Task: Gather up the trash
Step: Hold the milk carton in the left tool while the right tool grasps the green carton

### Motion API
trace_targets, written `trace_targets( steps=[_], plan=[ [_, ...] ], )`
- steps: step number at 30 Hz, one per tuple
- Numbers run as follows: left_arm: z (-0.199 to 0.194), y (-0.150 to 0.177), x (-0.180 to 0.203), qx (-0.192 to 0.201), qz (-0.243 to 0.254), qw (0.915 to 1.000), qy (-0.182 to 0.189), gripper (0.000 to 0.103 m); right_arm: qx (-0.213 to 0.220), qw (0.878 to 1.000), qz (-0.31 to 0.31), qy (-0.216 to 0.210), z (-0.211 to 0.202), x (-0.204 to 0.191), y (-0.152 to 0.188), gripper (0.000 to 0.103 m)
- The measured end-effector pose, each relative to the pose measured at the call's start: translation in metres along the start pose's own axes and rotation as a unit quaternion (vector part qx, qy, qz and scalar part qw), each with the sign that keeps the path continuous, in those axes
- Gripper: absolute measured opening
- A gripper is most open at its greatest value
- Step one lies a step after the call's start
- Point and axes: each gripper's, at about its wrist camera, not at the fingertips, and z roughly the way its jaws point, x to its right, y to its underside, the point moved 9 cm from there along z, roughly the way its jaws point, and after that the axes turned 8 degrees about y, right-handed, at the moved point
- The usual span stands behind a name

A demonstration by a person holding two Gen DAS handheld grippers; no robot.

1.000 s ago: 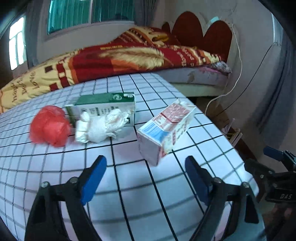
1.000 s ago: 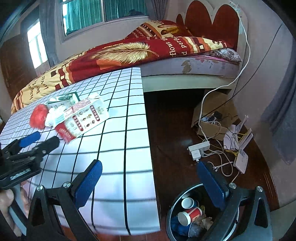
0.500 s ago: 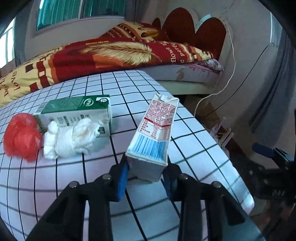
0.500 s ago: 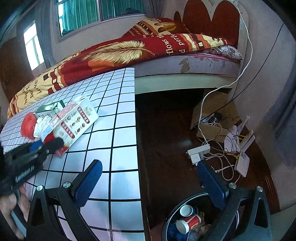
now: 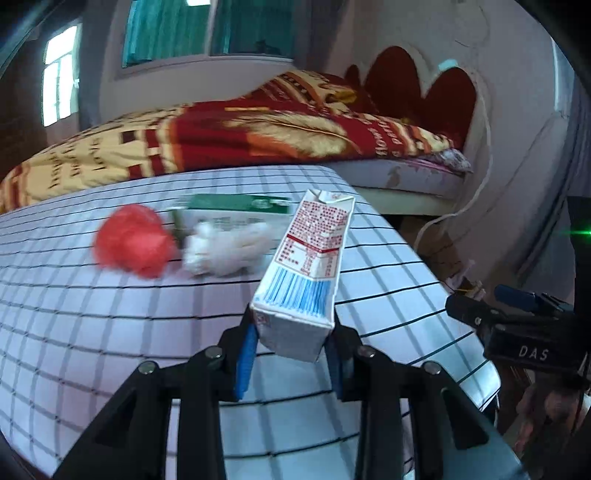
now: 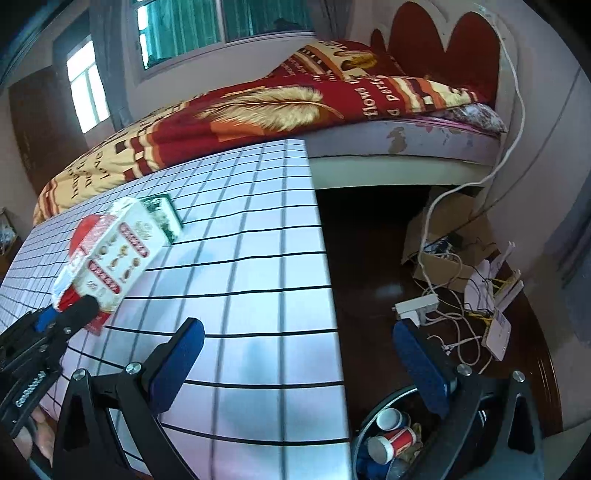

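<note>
Since a second ago my left jaws point(image 5: 291, 354) have closed on the milk carton point(image 5: 308, 266) and raised it off the counter point(image 5: 110, 325) near its right edge. My right jaws point(image 6: 295, 369) gape wide, empty. Beyond lie a white wad point(image 5: 225, 251), red bag point(image 5: 133, 245), green carton point(image 5: 236, 206).

I am working in a home bedroom. A bed point(image 6: 369, 122) fills the back of the room, with a red and gold feather-print blanket point(image 6: 258, 107) and a dark red scalloped headboard point(image 6: 443, 44). Curtained windows point(image 6: 207, 29) sit on the wall behind the bed. In front of the bed stands a table with a checked cloth point(image 6: 258, 277); beside the bed's foot, a power strip point(image 6: 415, 306) and tangled cables lie on the dark wooden floor.
</note>
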Motion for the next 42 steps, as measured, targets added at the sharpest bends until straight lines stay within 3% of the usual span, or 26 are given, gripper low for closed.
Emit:
trace_targets(
  steps=[12, 16, 24, 27, 34, 36, 37, 38, 42],
  plan=[
    [-0.035, 0.013, -0.098, 0.016, -0.065, 0.9949, -0.075, 0.034, 0.012, 0.995, -0.077, -0.07, 0.005, -0.114, -0.008, 0.103],
    [-0.035, 0.015, -0.118, 0.016, -0.077, 0.993, -0.087, 0.034, 0.01, 0.993, -0.091, -0.069, 0.023, -0.131, -0.024, 0.082],
    [-0.018, 0.001, -0.139, 0.016, -0.089, 0.9915, -0.093, 0.035, -0.019, 0.992, -0.111, -0.055, 0.079, -0.145, -0.054, 0.08],
    [-0.014, -0.004, -0.143, 0.017, -0.09, 0.9911, -0.096, 0.035, -0.033, 0.989, -0.129, -0.065, 0.098, -0.155, -0.062, 0.08],
    [-0.007, -0.009, -0.151, 0.017, -0.096, 0.9899, -0.103, 0.035, -0.013, 0.973, -0.203, -0.104, 0.108, -0.198, -0.069, 0.08],
    [-0.007, -0.005, -0.151, 0.014, -0.098, 0.9896, -0.104, 0.035, -0.01, 0.971, -0.21, -0.114, 0.105, -0.201, -0.064, 0.069],
    [-0.007, -0.004, -0.151, 0.014, -0.1, 0.9893, -0.105, 0.034, -0.01, 0.97, -0.21, -0.118, 0.103, -0.201, -0.061, 0.048],
    [-0.007, -0.003, -0.152, 0.014, -0.102, 0.989, -0.106, 0.034, -0.013, 0.969, -0.208, -0.133, 0.098, -0.2, -0.056, 0.04],
    [-0.011, 0.004, -0.15, 0.013, -0.112, 0.9883, -0.103, 0.034, -0.011, 0.961, -0.212, -0.174, 0.071, -0.198, -0.034, 0.035]
  ],
)
